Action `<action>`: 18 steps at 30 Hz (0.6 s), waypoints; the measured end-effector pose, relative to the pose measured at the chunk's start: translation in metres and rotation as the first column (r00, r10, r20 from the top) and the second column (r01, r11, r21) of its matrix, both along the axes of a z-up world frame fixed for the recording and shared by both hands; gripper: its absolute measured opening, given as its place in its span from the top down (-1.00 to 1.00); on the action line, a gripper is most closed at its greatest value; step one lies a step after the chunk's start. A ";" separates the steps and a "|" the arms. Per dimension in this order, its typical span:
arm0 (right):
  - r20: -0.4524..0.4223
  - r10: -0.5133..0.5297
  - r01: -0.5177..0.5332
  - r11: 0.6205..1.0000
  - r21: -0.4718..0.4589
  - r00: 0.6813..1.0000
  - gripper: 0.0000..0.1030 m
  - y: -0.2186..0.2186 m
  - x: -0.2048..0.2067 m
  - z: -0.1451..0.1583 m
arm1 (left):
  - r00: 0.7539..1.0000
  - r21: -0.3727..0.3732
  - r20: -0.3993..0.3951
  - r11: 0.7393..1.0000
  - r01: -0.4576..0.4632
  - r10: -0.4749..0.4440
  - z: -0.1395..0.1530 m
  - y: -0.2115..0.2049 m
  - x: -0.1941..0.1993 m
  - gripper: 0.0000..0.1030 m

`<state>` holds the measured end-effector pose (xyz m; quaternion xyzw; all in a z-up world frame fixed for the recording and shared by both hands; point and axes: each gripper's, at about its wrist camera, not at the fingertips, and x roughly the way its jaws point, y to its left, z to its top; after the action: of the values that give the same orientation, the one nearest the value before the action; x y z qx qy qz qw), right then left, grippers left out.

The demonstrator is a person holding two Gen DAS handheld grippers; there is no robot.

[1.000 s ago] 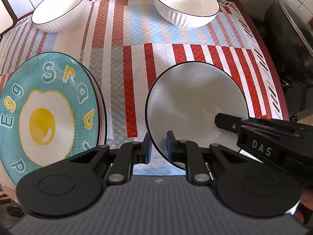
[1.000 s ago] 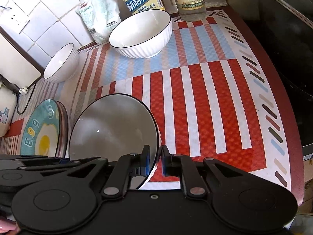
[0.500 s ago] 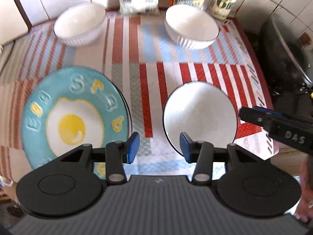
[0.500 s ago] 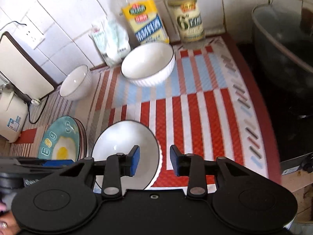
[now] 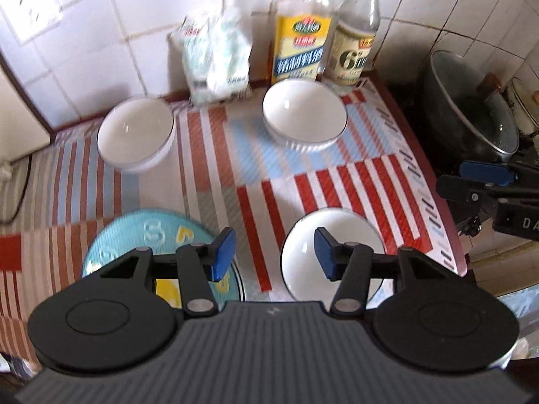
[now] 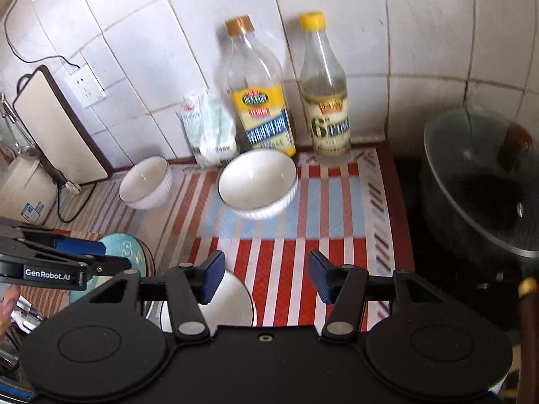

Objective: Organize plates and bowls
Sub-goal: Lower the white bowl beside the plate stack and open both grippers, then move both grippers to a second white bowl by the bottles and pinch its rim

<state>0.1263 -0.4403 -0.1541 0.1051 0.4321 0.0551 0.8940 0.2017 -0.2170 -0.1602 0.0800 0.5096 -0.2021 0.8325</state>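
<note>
A white bowl with a dark rim [image 5: 303, 256] [image 6: 229, 306] rests on the striped mat near the front edge, beside a stack of plates topped by a teal egg plate [image 5: 134, 235] [image 6: 129, 249]. Two more white bowls stand at the back, one left [image 5: 134, 134] [image 6: 145, 181] and one right [image 5: 305, 114] [image 6: 257, 183]. My left gripper [image 5: 274, 257] hangs above the mat, its jaws opening with nothing between them. My right gripper [image 6: 266, 276] is likewise raised with its jaws opening and empty.
Two bottles [image 6: 259, 101] [image 6: 325, 101] and a white packet [image 6: 210, 131] line the tiled back wall. A dark pot with a glass lid [image 6: 478, 181] sits right of the mat. A cutting board [image 6: 57, 128] leans at the left wall.
Both grippers let go of the near white bowl, opened, and rose away from it. The bowl now sits alone on the mat and looks smaller in both views.
</note>
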 end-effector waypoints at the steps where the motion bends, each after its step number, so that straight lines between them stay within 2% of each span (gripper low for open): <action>1: 0.007 0.012 -0.012 1.000 -0.006 1.000 -0.16 0.000 0.003 0.002 | 1.000 -0.002 0.006 1.000 0.004 -0.004 0.002 -0.003 0.004 0.00; 7: 0.030 0.076 -0.076 0.997 0.003 0.997 -0.16 -0.002 0.032 0.007 | 1.000 -0.013 0.020 1.000 0.017 -0.017 0.007 -0.019 0.028 -0.01; 14: 0.003 0.115 -0.115 0.992 0.043 0.993 -0.16 -0.007 0.079 -0.011 | 0.999 -0.050 0.021 0.998 -0.029 0.030 -0.002 -0.039 0.073 0.02; 16: -0.019 0.110 -0.109 0.991 0.080 0.994 -0.16 -0.011 0.095 -0.021 | 0.999 -0.062 -0.015 0.997 -0.043 0.042 -0.012 -0.050 0.087 0.04; 18: -0.070 0.088 -0.080 0.990 0.120 0.994 -0.16 -0.015 0.112 -0.033 | 0.997 -0.113 -0.075 0.993 -0.036 0.028 -0.024 -0.057 0.099 0.05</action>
<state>0.2386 -0.4553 -0.1868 0.1410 0.4653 0.1140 0.8664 0.3010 -0.2738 -0.1845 0.0168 0.5286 -0.2204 0.8196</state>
